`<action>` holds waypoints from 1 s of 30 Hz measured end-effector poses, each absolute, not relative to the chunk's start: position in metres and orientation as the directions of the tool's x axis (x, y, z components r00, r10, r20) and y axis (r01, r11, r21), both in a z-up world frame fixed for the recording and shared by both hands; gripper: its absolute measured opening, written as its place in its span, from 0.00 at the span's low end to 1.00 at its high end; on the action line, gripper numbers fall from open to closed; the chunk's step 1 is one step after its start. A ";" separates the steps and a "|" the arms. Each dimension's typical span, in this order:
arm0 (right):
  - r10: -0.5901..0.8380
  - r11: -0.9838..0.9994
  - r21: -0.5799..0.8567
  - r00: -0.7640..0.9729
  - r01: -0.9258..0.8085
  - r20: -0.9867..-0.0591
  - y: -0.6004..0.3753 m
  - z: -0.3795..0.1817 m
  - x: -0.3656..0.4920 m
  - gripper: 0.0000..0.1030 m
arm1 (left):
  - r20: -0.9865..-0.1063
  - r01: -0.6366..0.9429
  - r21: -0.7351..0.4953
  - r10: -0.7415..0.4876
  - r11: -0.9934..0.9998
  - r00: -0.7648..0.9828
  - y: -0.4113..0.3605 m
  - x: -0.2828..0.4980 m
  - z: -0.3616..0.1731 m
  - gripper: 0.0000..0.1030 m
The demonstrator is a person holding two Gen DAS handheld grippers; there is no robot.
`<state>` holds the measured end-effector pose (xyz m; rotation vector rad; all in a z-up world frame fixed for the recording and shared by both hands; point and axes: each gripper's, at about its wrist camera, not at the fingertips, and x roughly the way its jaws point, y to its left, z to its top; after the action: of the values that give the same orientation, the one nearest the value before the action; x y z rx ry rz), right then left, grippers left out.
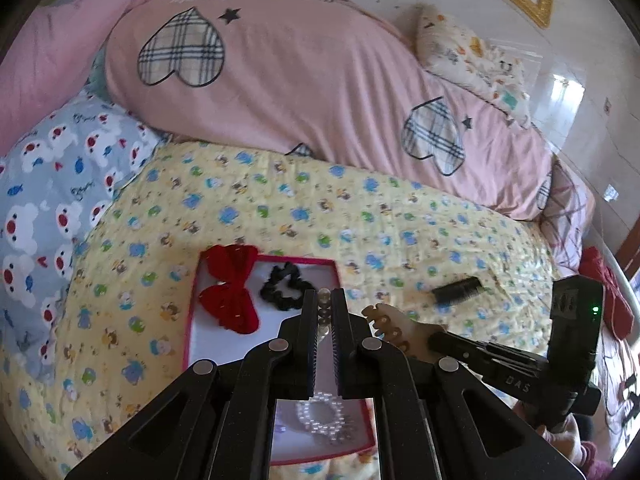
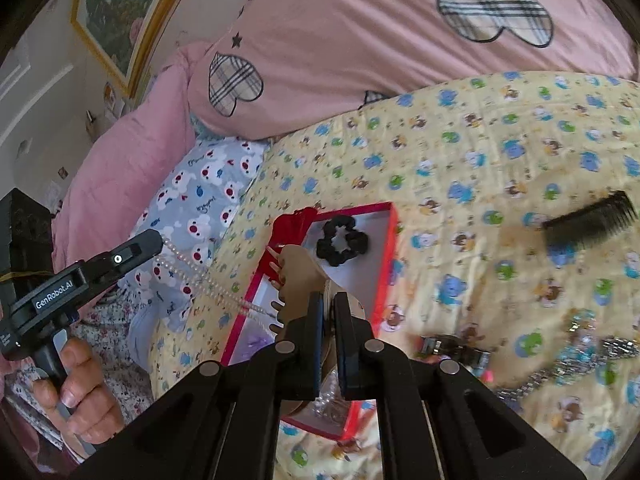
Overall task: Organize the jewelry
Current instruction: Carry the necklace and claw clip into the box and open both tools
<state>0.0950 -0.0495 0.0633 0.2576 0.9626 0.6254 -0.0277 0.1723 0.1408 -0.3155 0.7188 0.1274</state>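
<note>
A red-rimmed box (image 1: pixel 191 320) lies on the yellow quilt, also in the right wrist view (image 2: pixel 384 272). In it are a red bow (image 1: pixel 230 292), a black scrunchie (image 1: pixel 285 288) and a pearl bracelet (image 1: pixel 320 420). My left gripper (image 1: pixel 324 300) is shut on a pearl necklace (image 1: pixel 323 314), held above the box; the strand (image 2: pixel 208 280) hangs from it in the right wrist view. My right gripper (image 2: pixel 329 300) is shut on a beige claw clip (image 2: pixel 296 276) over the box; the clip (image 1: pixel 394 328) shows at the box's right side.
A black comb (image 1: pixel 458 290) lies on the quilt right of the box, also in the right wrist view (image 2: pixel 592 220). Sparkly jewelry (image 2: pixel 576 352) and a dark clip (image 2: pixel 452 350) lie at the right. Pink duvet (image 1: pixel 300 72) and pillows lie behind.
</note>
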 end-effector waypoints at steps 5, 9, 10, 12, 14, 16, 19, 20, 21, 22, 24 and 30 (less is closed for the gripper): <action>0.603 0.793 0.469 0.391 -0.389 -0.695 -0.031 0.054 0.102 0.05 | -0.687 -0.265 -0.258 0.017 0.929 0.727 0.192 -0.016 0.127 0.05; 0.591 0.800 0.454 0.384 -0.393 -0.709 -0.018 0.045 0.108 0.05 | -0.702 -0.302 -0.253 0.040 0.919 0.711 0.206 -0.012 0.114 0.05; 0.586 0.803 0.450 0.382 -0.391 -0.714 -0.015 0.041 0.111 0.05 | -0.710 -0.315 -0.252 0.046 0.915 0.702 0.209 -0.012 0.109 0.05; 0.578 0.809 0.446 0.377 -0.383 -0.724 -0.010 0.033 0.116 0.05 | -0.727 -0.337 -0.242 0.060 0.910 0.684 0.215 -0.012 0.098 0.05; 0.573 0.812 0.445 0.368 -0.378 -0.732 -0.005 0.025 0.121 0.05 | -0.746 -0.357 -0.239 0.065 0.903 0.663 0.221 -0.012 0.085 0.05; 0.564 0.817 0.439 0.359 -0.373 -0.744 0.001 0.015 0.127 0.05 | -0.760 -0.373 -0.238 0.066 0.897 0.646 0.226 -0.011 0.074 0.05; 0.550 0.826 0.433 0.342 -0.362 -0.762 0.008 -0.001 0.133 0.05 | -0.781 -0.392 -0.242 0.061 0.887 0.621 0.233 -0.010 0.057 0.05; 0.545 0.828 0.429 0.339 -0.360 -0.767 0.010 -0.005 0.135 0.05 | -0.789 -0.397 -0.247 0.054 0.884 0.612 0.236 -0.009 0.051 0.05; 0.537 0.833 0.421 0.336 -0.360 -0.774 0.013 -0.010 0.136 0.05 | -0.793 -0.402 -0.250 0.052 0.881 0.607 0.238 -0.009 0.045 0.05; 0.529 0.837 0.413 0.334 -0.359 -0.780 0.015 -0.014 0.137 0.05 | -0.798 -0.405 -0.251 0.049 0.879 0.601 0.239 -0.008 0.040 0.05; 0.520 0.841 0.405 0.328 -0.358 -0.789 0.018 -0.021 0.139 0.05 | -0.805 -0.406 -0.258 0.037 0.877 0.592 0.241 -0.005 0.032 0.05; 0.478 0.860 0.355 0.335 -0.366 -0.812 0.023 -0.036 0.142 0.05 | -0.830 -0.393 -0.251 0.012 0.885 0.558 0.239 0.009 0.006 0.05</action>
<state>0.1420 0.0230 -0.0359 0.1159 1.0988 0.5522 0.0085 0.2390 0.0059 -0.4394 0.9561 0.2484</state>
